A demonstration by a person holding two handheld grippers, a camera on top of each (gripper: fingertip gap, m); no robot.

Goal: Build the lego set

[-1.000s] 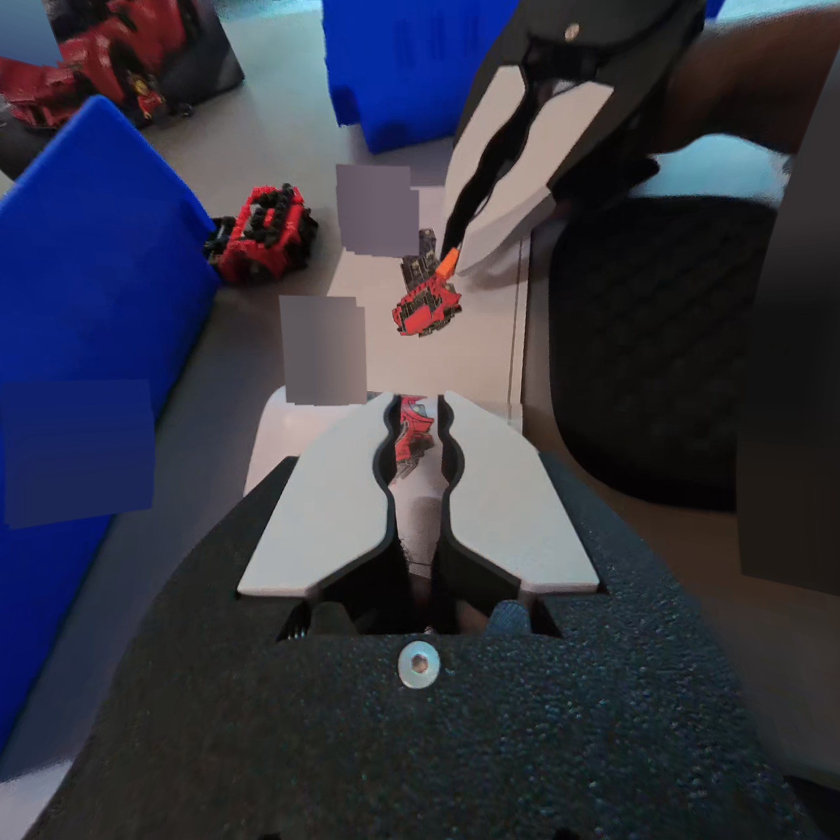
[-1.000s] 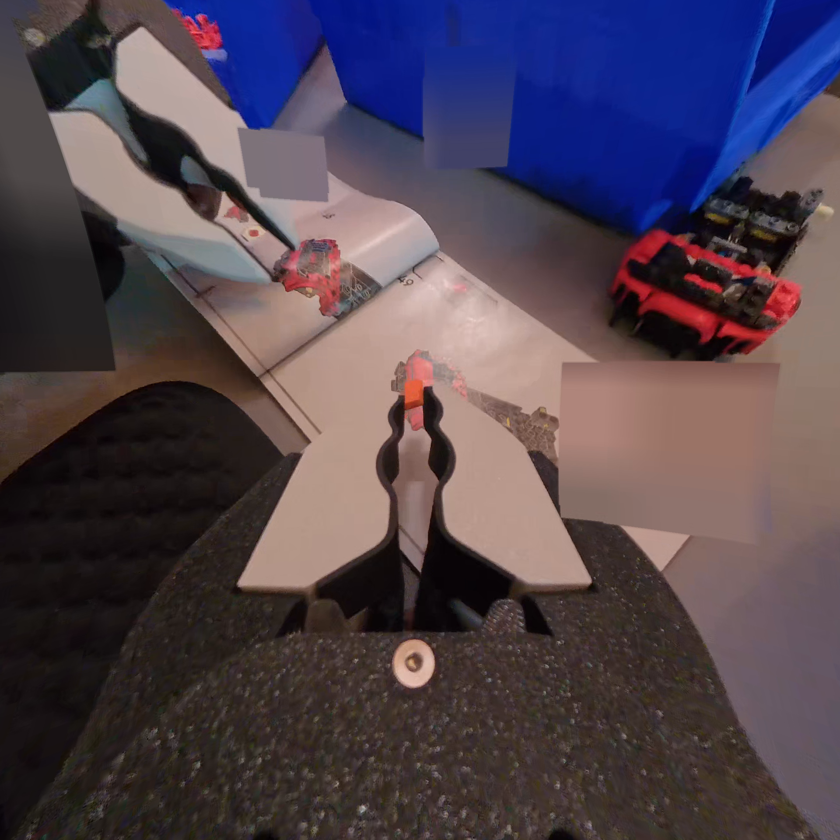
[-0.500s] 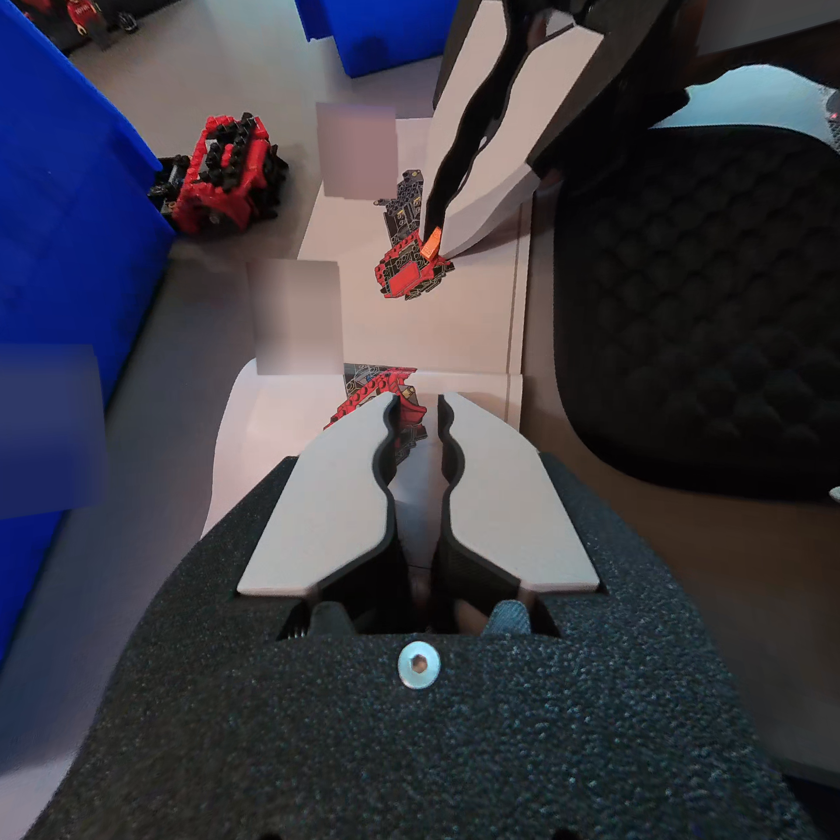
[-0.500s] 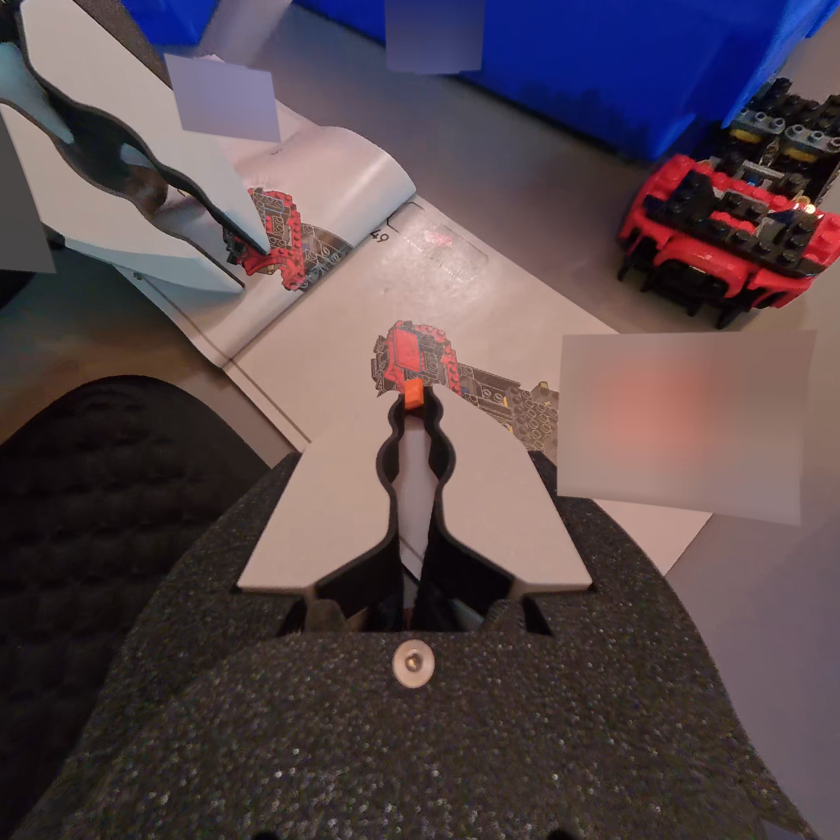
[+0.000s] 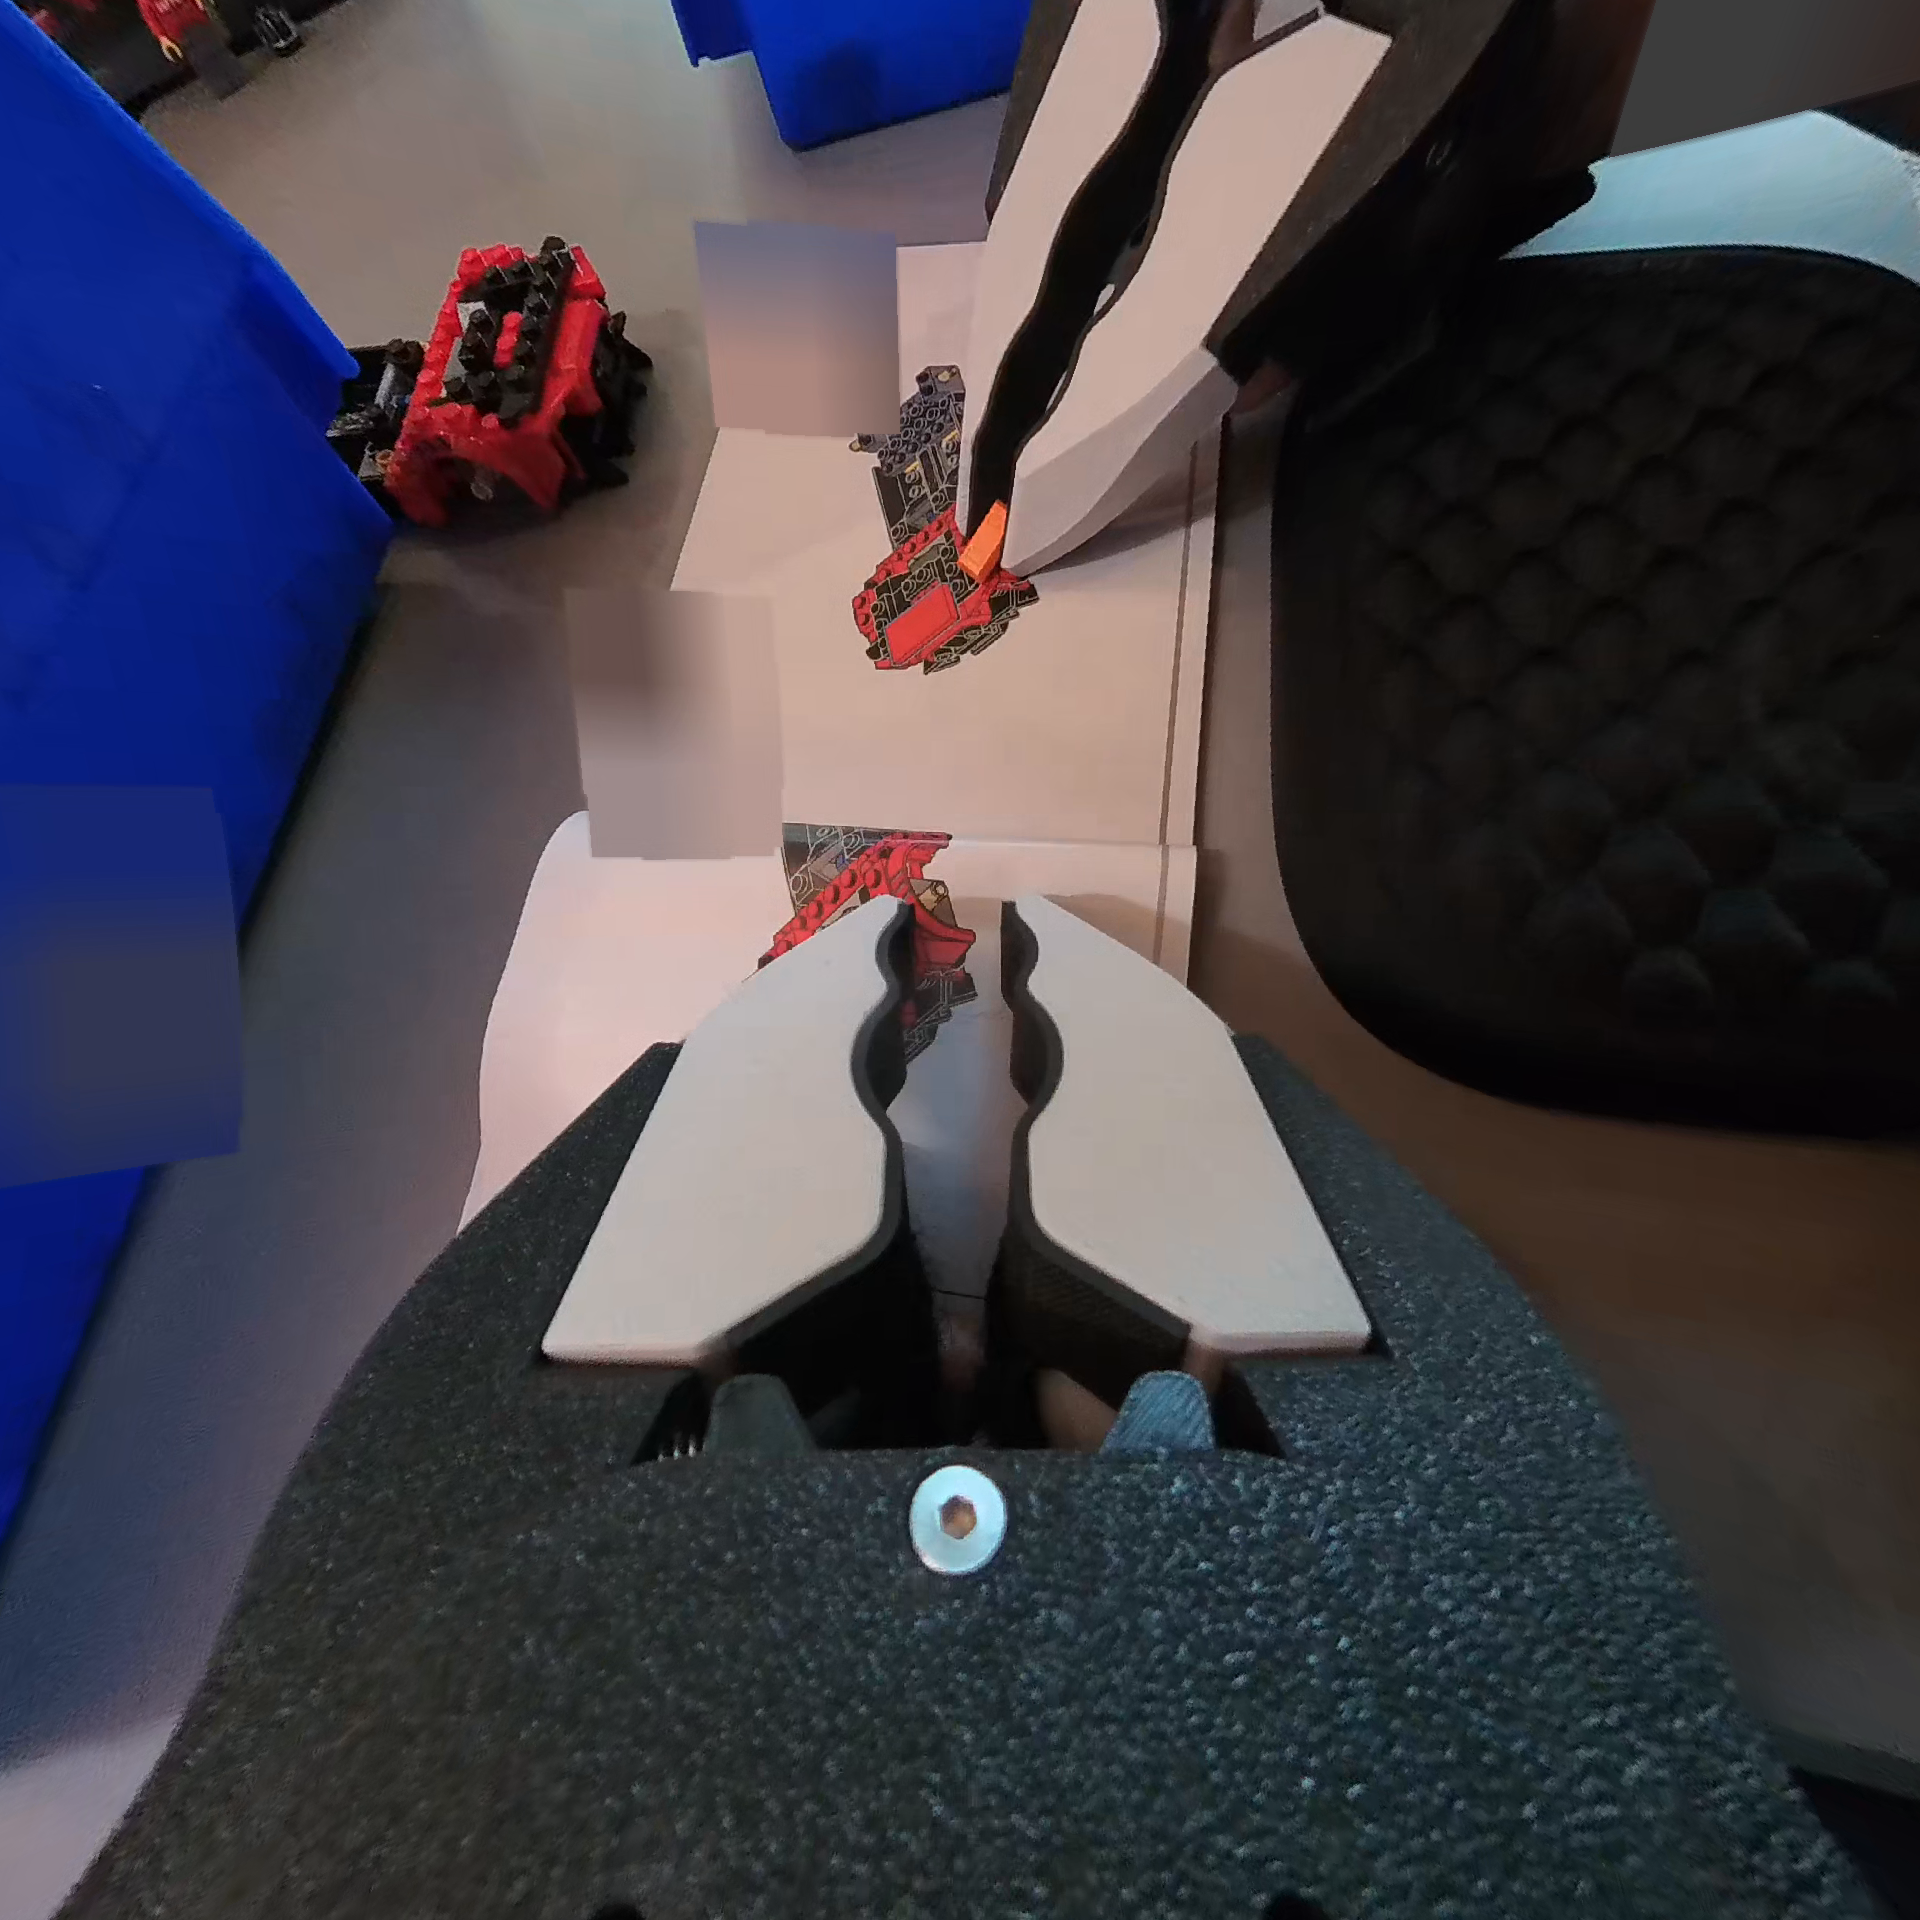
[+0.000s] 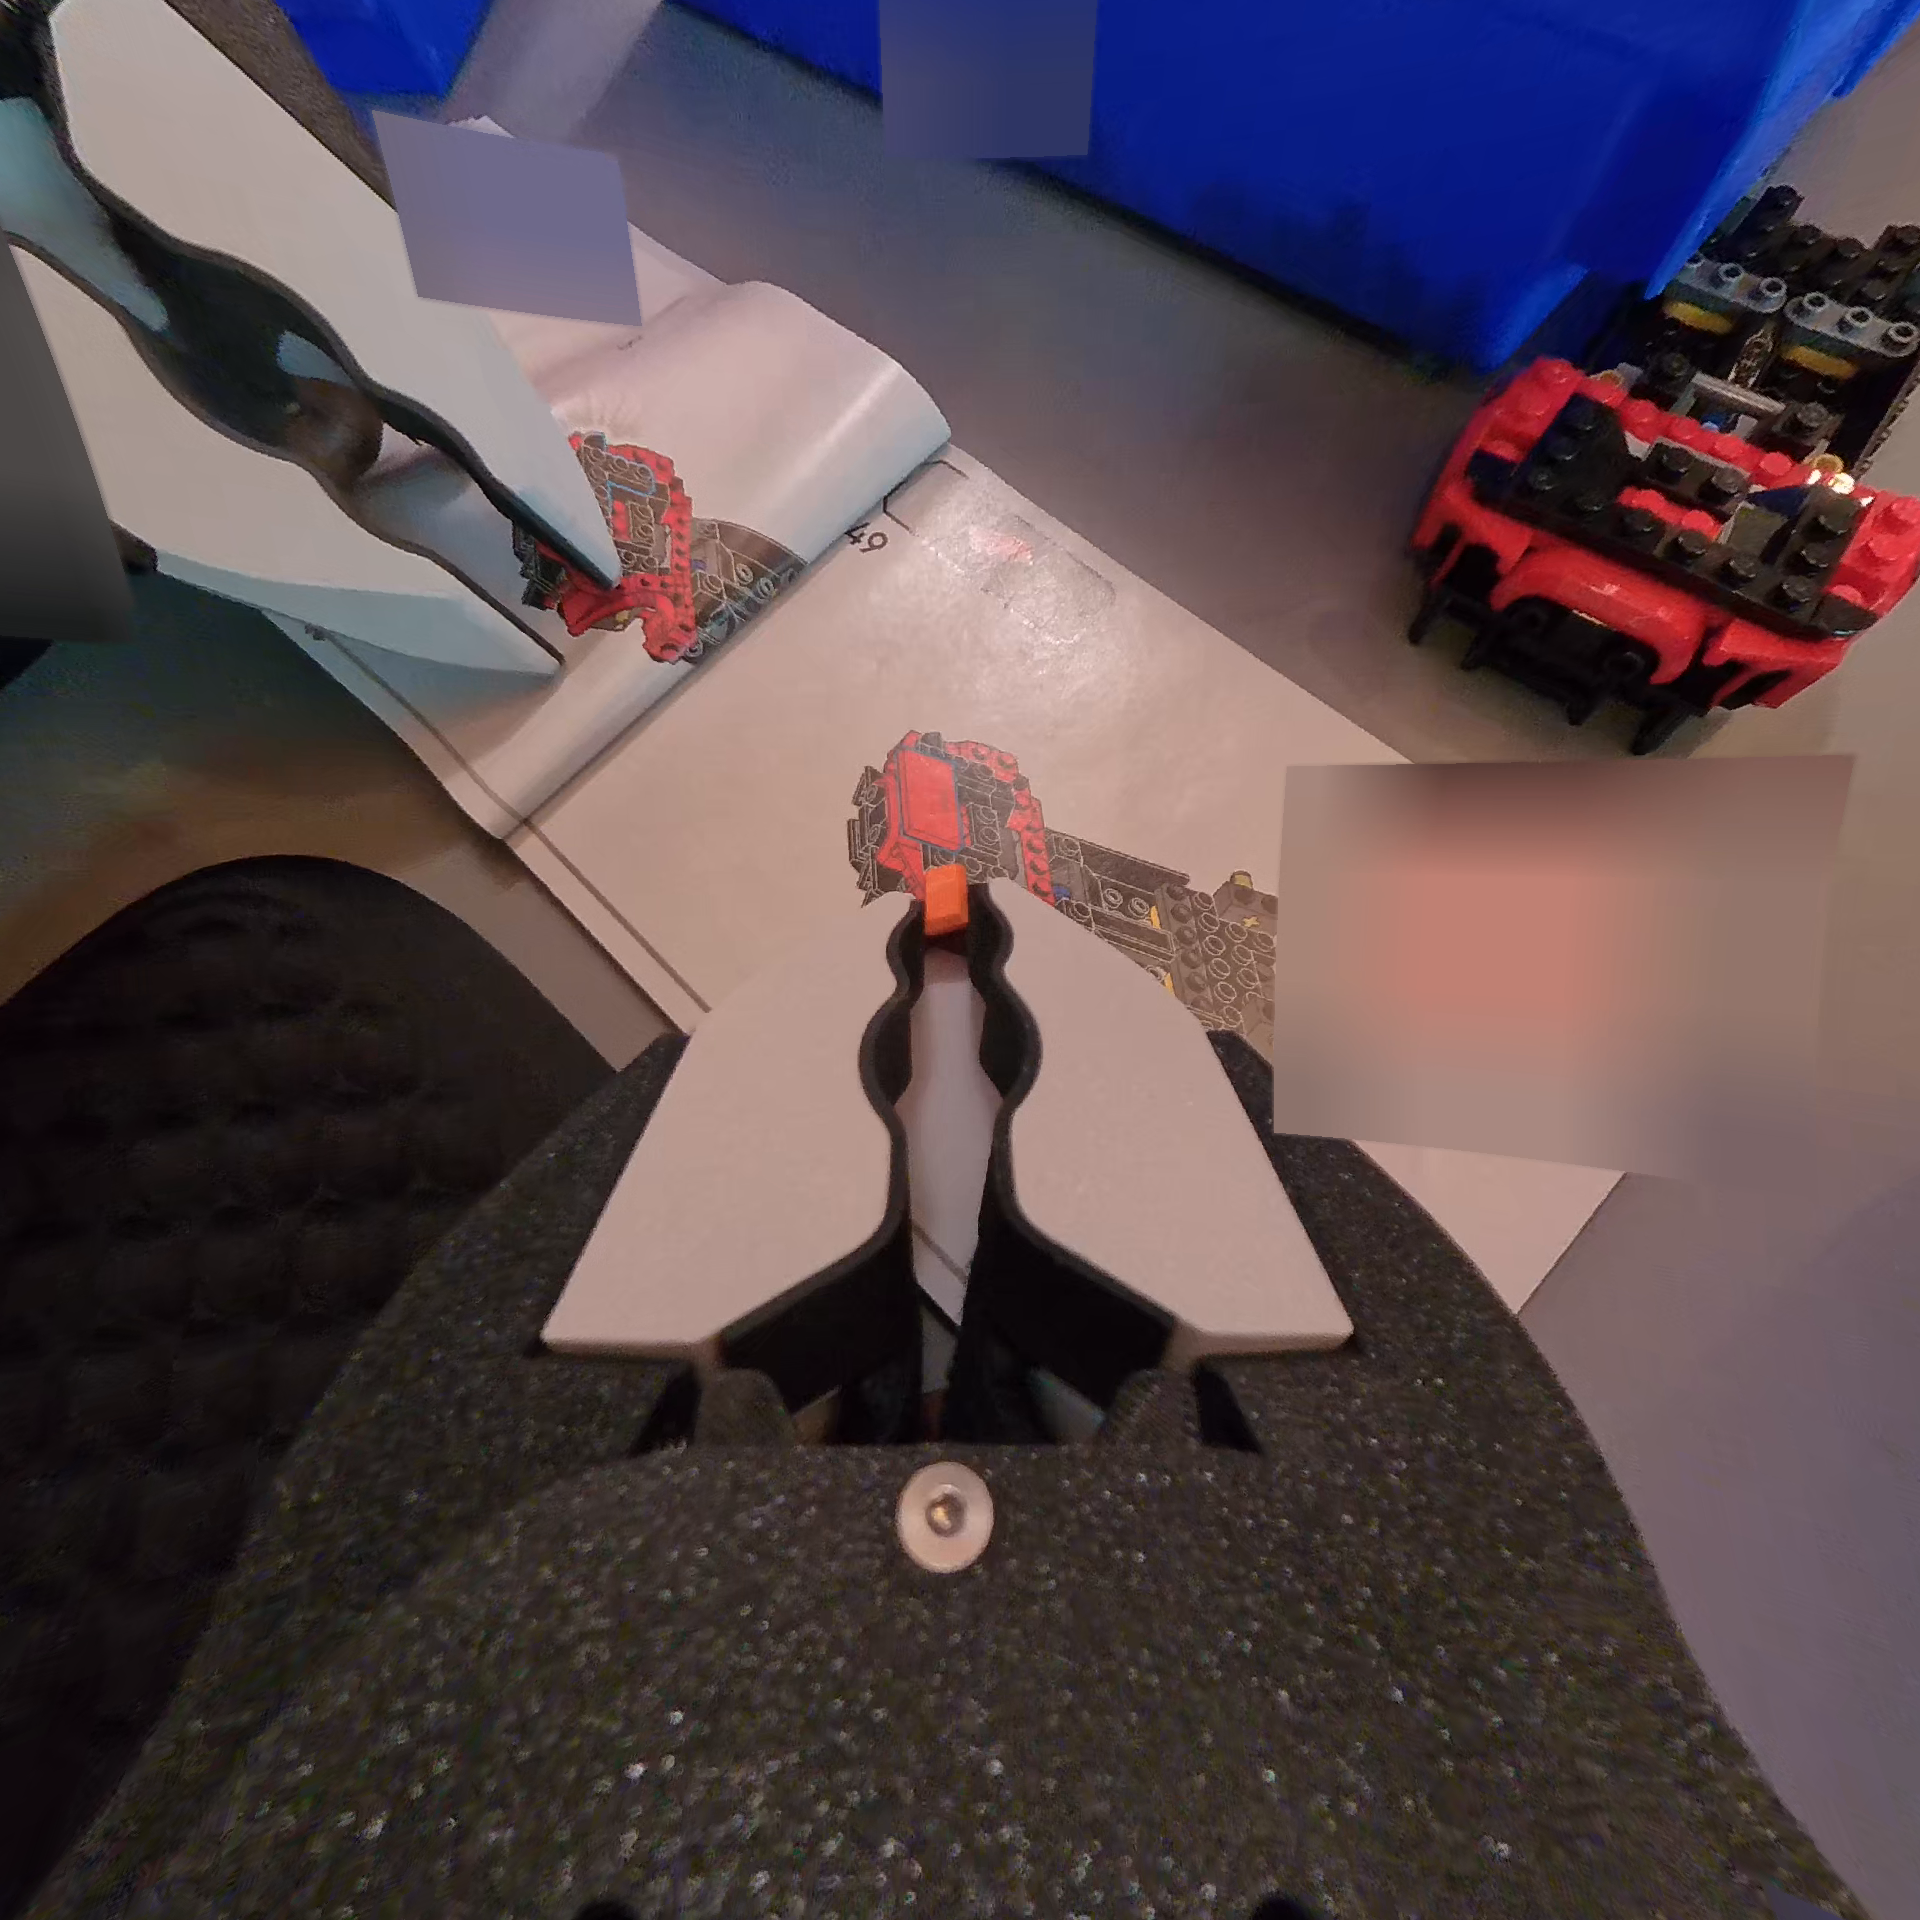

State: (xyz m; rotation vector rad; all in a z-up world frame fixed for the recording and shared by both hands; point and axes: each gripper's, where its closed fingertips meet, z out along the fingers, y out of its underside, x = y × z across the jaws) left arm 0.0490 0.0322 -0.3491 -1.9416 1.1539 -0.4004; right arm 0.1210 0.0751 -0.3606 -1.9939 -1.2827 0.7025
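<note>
The grey desk [image 6: 1299, 416] had an open instruction booklet [image 6: 727, 831], a half-built red-and-black lego car [image 6: 1683, 561], blue plastic bins [image 6: 1403, 156] and a black quilted pad [image 5: 1621, 675] sitting on it.

Dim, soft indoor light (warm tint), slight blur, wide-angle bending at edges.

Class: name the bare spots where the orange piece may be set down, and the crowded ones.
Bare: grey table between the booklet, blue bins and red model. Crowded: the booklet, under both hand-held grippers, and the black mat beside it.
</note>
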